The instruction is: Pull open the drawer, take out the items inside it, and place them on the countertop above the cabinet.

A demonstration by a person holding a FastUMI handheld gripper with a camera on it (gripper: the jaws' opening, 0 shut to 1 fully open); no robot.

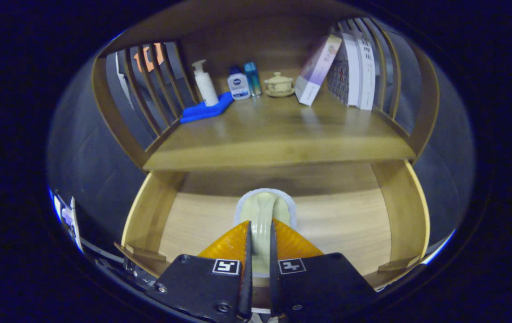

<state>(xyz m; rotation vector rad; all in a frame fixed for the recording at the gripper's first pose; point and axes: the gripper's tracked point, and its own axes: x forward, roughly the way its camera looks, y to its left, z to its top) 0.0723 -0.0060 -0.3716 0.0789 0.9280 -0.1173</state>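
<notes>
The wooden drawer (148,215) stands pulled open below the countertop (278,134). My gripper (260,229) is shut on a pale cream brush-like item with a white fuzzy rim (263,207), both fingers pressing its narrow handle. The item sticks out ahead of the fingertips, over the drawer's bare wooden floor (345,224). I see nothing else lying in the part of the drawer that shows; the area right under the fingers is hidden.
At the back of the countertop stand a white pump bottle (205,83) on a blue pad (206,110), a small bottle (238,85), a blue tube (252,78), a lidded cup (278,84), a leaning box (318,69) and books (357,72). Slatted rails (148,89) flank both sides.
</notes>
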